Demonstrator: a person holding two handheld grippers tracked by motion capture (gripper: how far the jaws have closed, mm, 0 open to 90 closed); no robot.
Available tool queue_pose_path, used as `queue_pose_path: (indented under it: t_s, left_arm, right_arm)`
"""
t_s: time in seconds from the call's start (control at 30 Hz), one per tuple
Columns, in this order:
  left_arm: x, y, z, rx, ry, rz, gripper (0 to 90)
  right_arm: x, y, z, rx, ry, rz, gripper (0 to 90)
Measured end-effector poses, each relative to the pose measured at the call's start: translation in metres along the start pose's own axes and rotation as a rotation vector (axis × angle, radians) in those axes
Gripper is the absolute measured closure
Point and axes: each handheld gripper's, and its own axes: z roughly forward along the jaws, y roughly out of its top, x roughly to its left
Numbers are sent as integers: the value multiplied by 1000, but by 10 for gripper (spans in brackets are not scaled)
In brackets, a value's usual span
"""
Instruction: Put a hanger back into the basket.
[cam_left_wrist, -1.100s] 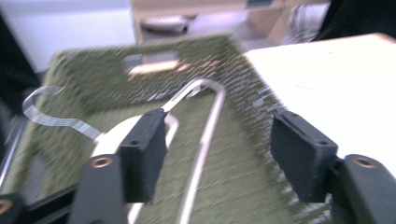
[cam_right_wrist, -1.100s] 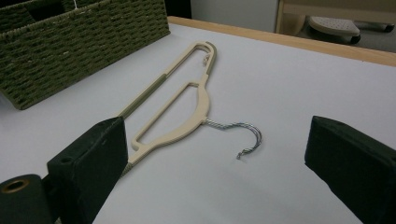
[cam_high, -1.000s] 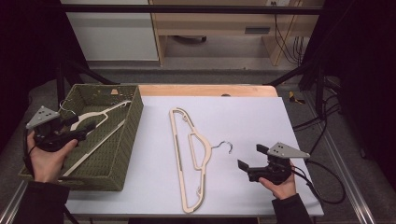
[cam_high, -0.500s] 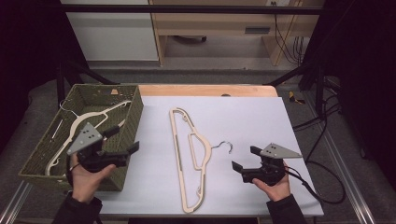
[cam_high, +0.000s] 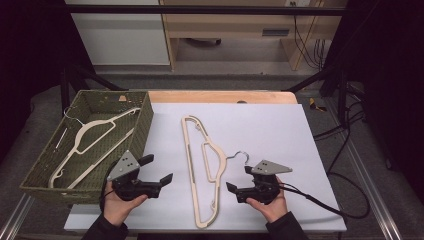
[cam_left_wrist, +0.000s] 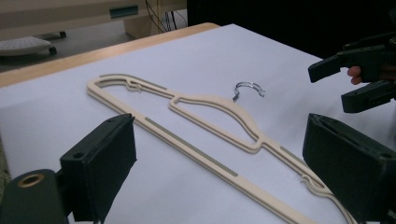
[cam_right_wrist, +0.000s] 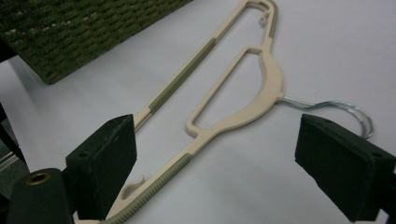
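**Q:** Since a second ago, what's changed?

**Me:** Left gripper (cam_high: 159, 170) came out of the basket (cam_high: 142, 131) and is now over the tabletop (cam_high: 300, 140), just left of the hanger (cam_high: 196, 170) lying there. Its jaws have just been opening, nothing between them. Right gripper (cam_high: 239, 186) slid in a bit closer to the hanger from the other side, and its jaws have been closing slightly, but they're spread with nothing in them too. So both are released right now.

**Q:** Where's the hanger relative to you?

**Me:** Flat on the white tabletop, right between my two grippers. Long bar runs away from me, near end toward my edge of the table, far end up the sheet. Metal hook (cam_high: 240, 156) sticks out to the right, just above my right jaws. There's a second hanger (cam_high: 90, 142) already in the basket.

**Q:** Which hand goes for it?

**Me:** Honestly both are near. I'd guess the right has the easier shot at the neck by the hook, and the left faces the straight bar side-on.
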Motion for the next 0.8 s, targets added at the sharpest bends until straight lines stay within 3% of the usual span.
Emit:
queue_pose_path:
  t_s: [0.2,0.33,0.53,0.57,0.7,0.73,0.77,0.8]
  left_arm:
    - [-1,-15,12,47,-9,-11,97]
    - [1,-18,15,57,-14,-11,95]
    - [1,-20,16,58,-12,-14,98]
    - [1,-21,18,66,-10,-14,98]
    - [2,-23,19,76,-11,-17,100]
    - [2,-23,19,76,-11,-17,101]
    - [2,-23,18,73,-10,-17,102]
    - [2,-23,18,73,-10,-17,104]
  right_arm:
    - [17,-10,34,111,17,-12,205]
    - [21,-16,49,145,17,-23,262]
    - [22,-17,56,172,20,-3,366]
    - [24,-18,59,191,13,5,418]
    - [28,-21,68,239,8,10,458]
    - [28,-21,68,239,8,10,458]
    - [29,-21,67,239,-6,-23,490]
    - [29,-21,67,243,-13,-16,519]
